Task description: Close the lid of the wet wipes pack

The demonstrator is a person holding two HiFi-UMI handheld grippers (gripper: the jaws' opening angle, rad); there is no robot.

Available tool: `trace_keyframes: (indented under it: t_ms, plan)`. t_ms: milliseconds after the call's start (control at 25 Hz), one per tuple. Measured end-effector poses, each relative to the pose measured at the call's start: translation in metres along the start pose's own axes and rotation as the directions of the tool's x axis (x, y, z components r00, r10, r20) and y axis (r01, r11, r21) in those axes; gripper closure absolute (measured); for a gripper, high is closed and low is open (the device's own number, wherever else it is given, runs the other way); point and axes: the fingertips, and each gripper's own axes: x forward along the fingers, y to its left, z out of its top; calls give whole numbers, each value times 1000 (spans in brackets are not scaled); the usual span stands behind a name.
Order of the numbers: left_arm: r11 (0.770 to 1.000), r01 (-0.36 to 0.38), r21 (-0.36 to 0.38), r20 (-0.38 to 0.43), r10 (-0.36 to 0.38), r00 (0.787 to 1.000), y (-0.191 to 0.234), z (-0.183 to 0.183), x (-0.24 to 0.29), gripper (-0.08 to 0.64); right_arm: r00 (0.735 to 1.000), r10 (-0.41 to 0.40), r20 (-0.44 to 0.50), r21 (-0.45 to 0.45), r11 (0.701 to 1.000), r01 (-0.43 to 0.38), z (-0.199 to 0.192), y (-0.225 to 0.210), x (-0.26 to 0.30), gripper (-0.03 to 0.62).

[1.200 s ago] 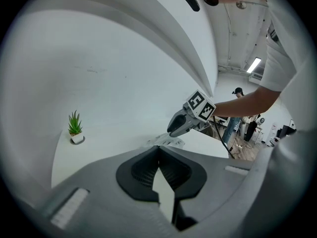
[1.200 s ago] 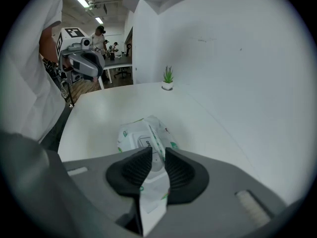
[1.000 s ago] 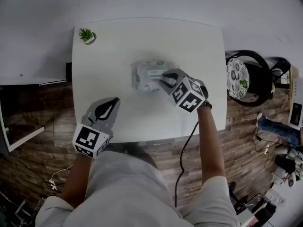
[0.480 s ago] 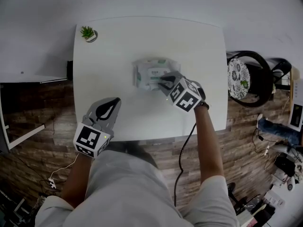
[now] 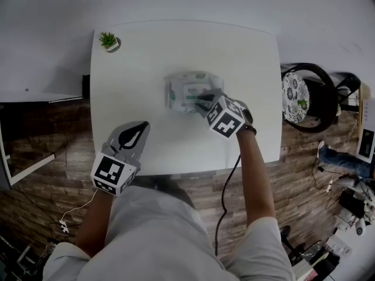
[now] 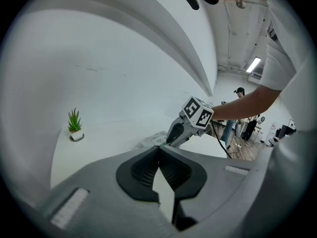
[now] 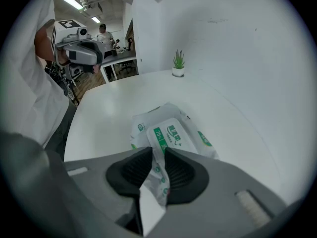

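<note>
Pack: soft white wet wipes pack point(image 5: 177, 92) with green print, lying flat mid-way across the white counter point(image 5: 146, 45)
Lid: white flap with a green label point(image 7: 171, 135), down flat on the pack's top
Right tongs point(image 5: 202, 101): narrowly apart, tips over the pack's near end, wrapper showing in the gap
Left tongs point(image 5: 140, 126): tips together, empty, over the counter's near left, well apart from the pack
Far left corner: small green potted plant point(image 5: 108, 42)
</note>
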Motion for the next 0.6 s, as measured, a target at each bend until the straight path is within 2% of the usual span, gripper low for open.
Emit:
trace_keyframes:
  t_ms: [240, 600]
  plan:
    - [1000, 0, -1, 3, 0, 1000, 3, -1, -1, 554, 1000, 0, -24, -12, 1000, 0, 1, -1, 1, 508]
    - [1000, -2, 13, 16, 2, 1000, 3, 4, -11, 554, 994, -70, 80, 95, 993, 62, 2, 3, -11, 508]
